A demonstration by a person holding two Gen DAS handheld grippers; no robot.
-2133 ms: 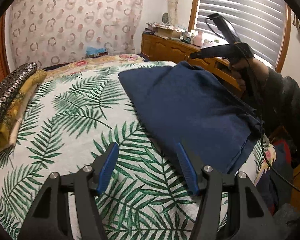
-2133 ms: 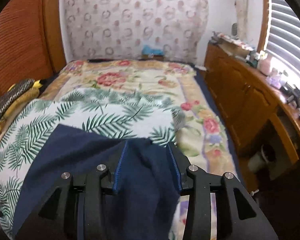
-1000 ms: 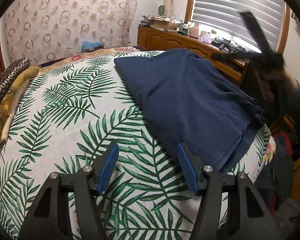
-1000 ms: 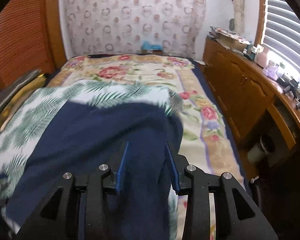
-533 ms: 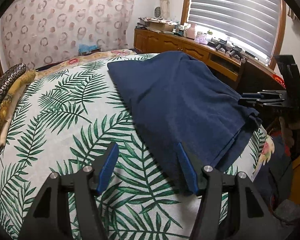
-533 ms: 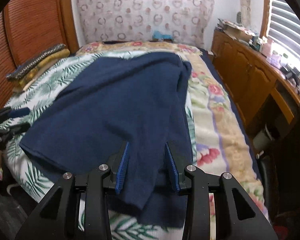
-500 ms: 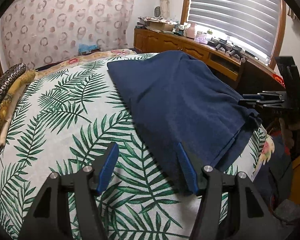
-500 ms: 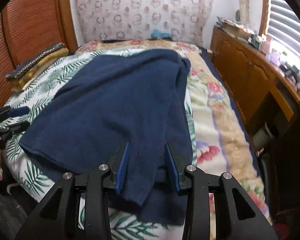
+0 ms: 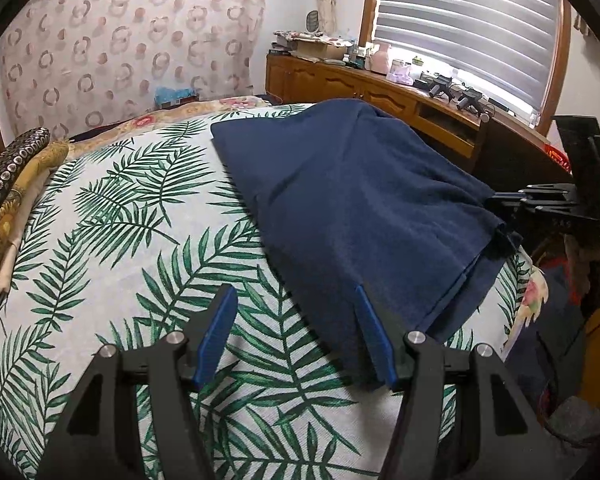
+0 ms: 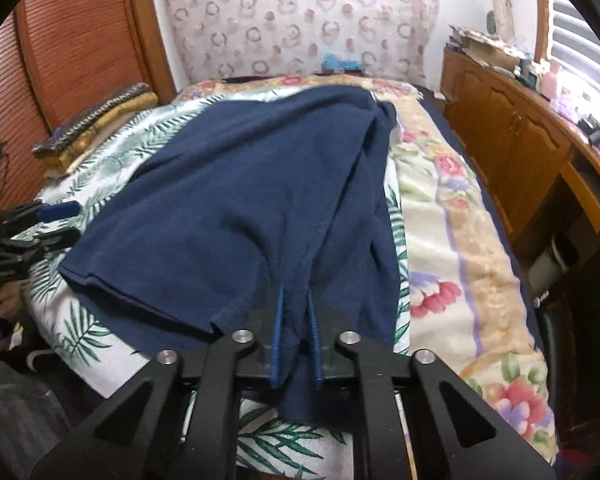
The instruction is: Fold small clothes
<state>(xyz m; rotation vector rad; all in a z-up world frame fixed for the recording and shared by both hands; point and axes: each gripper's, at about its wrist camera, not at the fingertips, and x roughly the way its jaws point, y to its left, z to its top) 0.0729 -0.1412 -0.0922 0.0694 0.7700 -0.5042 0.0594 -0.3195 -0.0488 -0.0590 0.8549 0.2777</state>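
A navy blue garment (image 9: 360,200) lies spread over the right half of the palm-leaf sheet (image 9: 120,220). In the right wrist view the same garment (image 10: 240,192) runs away from me, and my right gripper (image 10: 296,296) is shut on its near hem, with cloth bunched between the blue pads. From the left wrist view, that right gripper (image 9: 496,202) pinches the garment's right edge. My left gripper (image 9: 294,300) stands open just above the sheet. Its right finger (image 9: 370,332) lies over the garment's near corner, and only sheet shows between the fingers. The left gripper (image 10: 60,220) shows at the right wrist view's left edge.
A stack of folded patterned fabrics (image 9: 4,184) sits at the bed's left side. A wooden dresser (image 9: 360,84) with clutter runs under the blinds on the right. The floral bedspread (image 10: 460,220) shows beyond the garment's right edge, and a wooden shutter (image 10: 72,40) stands behind the bed.
My right gripper swung from the garment's far end to its near hem, and its jaws have closed on the cloth. The left gripper has kept still and open.
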